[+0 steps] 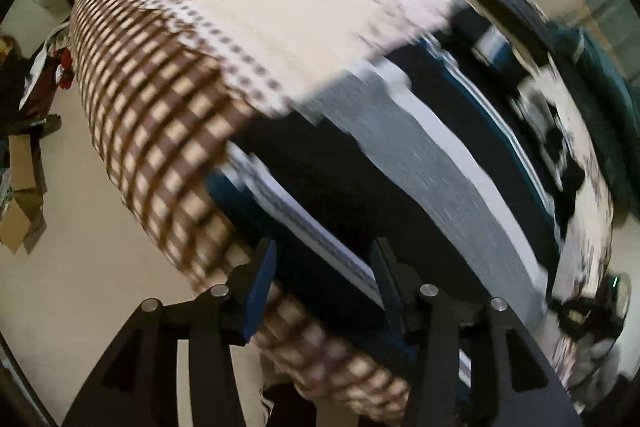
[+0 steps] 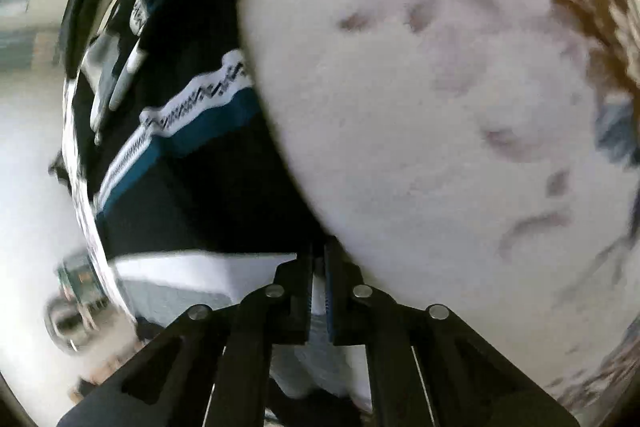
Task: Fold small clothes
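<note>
The striped garment (image 1: 420, 163), in black, grey, white and teal bands, lies on a table under a cream cloth (image 1: 280, 15) with a brown checked border. Beyond that border, cardboard (image 1: 20, 207) sits on the pale floor. The left gripper (image 1: 324, 279) is spread wide around the garment's edge; the right gripper (image 2: 319, 291) is pinched nearly closed on its white-grey edge, both views blurred

Bare patterned tablecloth (image 1: 248, 27) beyond the striped garment (image 1: 420, 163); second garment pile (image 1: 552, 131) just beside it.
</note>
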Demonstrator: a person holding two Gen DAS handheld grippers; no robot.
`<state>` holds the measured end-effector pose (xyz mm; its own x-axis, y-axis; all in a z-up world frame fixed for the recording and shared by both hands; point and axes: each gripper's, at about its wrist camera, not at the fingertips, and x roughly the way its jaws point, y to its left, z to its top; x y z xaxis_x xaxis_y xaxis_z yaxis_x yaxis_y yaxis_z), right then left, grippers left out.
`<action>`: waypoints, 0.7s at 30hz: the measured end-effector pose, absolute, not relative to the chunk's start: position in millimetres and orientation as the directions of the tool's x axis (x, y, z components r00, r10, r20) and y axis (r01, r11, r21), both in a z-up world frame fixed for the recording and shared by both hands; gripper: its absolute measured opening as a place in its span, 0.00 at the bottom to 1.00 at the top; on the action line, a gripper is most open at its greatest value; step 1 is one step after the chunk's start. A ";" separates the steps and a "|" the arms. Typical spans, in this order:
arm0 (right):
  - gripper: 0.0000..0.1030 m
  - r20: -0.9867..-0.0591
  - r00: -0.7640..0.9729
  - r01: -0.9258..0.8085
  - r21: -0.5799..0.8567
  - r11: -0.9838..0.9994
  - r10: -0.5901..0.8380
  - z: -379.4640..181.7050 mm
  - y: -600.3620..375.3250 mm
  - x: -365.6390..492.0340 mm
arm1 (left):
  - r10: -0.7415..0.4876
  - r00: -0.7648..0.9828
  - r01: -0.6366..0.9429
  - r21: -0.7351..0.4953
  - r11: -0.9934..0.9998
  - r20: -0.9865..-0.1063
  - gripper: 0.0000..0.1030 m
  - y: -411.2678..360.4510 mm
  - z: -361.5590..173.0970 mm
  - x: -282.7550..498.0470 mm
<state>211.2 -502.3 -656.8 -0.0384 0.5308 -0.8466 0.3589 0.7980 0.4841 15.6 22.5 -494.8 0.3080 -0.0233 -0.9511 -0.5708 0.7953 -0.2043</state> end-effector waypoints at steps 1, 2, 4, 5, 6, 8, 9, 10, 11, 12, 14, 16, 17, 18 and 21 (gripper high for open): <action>0.05 -0.820 -0.091 0.355 0.504 0.787 0.566 -655.4 -506.2 214.3 | -0.041 0.300 -0.564 -0.212 0.799 -0.953 0.45 5.8 -493.3 14.8; 0.08 -0.791 -0.128 0.367 0.522 0.770 0.598 -653.5 -510.0 219.2 | -0.069 0.294 -0.561 -0.231 0.795 -0.953 0.45 -12.6 -492.0 13.1; 0.26 -0.759 -0.163 0.360 0.549 0.754 0.630 -639.9 -529.8 234.4 | -0.156 0.279 -0.558 -0.292 0.776 -0.948 0.45 -53.2 -493.0 7.5; 0.36 -0.763 -0.156 0.345 0.553 0.759 0.627 -627.7 -544.7 248.5 | -0.197 0.271 -0.561 -0.321 0.763 -0.942 0.45 -72.9 -495.2 4.3; 0.51 -0.768 -0.139 0.337 0.557 0.759 0.626 -617.7 -557.2 262.4 | -0.238 0.262 -0.570 -0.349 0.744 -0.935 0.45 -91.3 -499.5 0.0; 0.53 -0.763 -0.100 0.330 0.581 0.744 0.639 -604.1 -584.6 300.8 | -0.320 0.253 -0.595 -0.408 0.693 -0.913 0.45 -121.6 -510.8 -9.0; 0.53 -0.765 -0.081 0.323 0.587 0.743 0.639 -601.2 -598.3 326.0 | -0.352 0.251 -0.610 -0.430 0.666 -0.902 0.45 -135.1 -517.7 -13.5; 0.53 -0.769 -0.061 0.316 0.590 0.743 0.637 -600.7 -605.6 345.6 | -0.395 0.253 -0.634 -0.460 0.622 -0.883 0.45 -154.0 -529.0 -19.4; 0.53 -0.776 -0.032 0.302 0.593 0.746 0.630 -603.1 -611.2 377.1 | -0.425 0.257 -0.647 -0.482 0.591 -0.868 0.45 -165.5 -537.9 -23.2; 0.53 -0.775 -0.017 0.296 0.600 0.743 0.632 -607.0 -611.0 396.9 | -0.448 0.253 -0.662 -0.491 0.566 -0.857 0.45 -179.7 -548.7 -26.3; 0.53 -0.761 0.012 0.292 0.623 0.726 0.649 -622.2 -608.8 447.1 | -0.486 0.248 -0.670 -0.511 0.538 -0.838 0.45 -196.7 -564.0 -25.3; 0.53 -0.730 0.034 0.314 0.656 0.686 0.683 -644.8 -603.5 490.5 | -0.512 0.255 -0.674 -0.531 0.514 -0.820 0.45 -209.6 -576.6 -21.6; 0.53 -0.693 0.050 0.340 0.689 0.640 0.720 -657.4 -599.0 509.4 | -0.529 0.261 -0.677 -0.543 0.496 -0.808 0.45 -216.4 -583.6 -18.7; 0.53 -0.658 0.063 0.366 0.715 0.596 0.750 -668.7 -594.7 523.4 | -0.530 0.263 -0.686 -0.542 0.484 -0.806 0.45 -221.1 -589.7 -15.6; 0.53 -0.632 0.070 0.410 0.723 0.555 0.772 -695.4 -580.2 549.1 | -0.511 0.299 -0.704 -0.548 0.452 -0.806 0.42 -225.9 -595.5 -15.1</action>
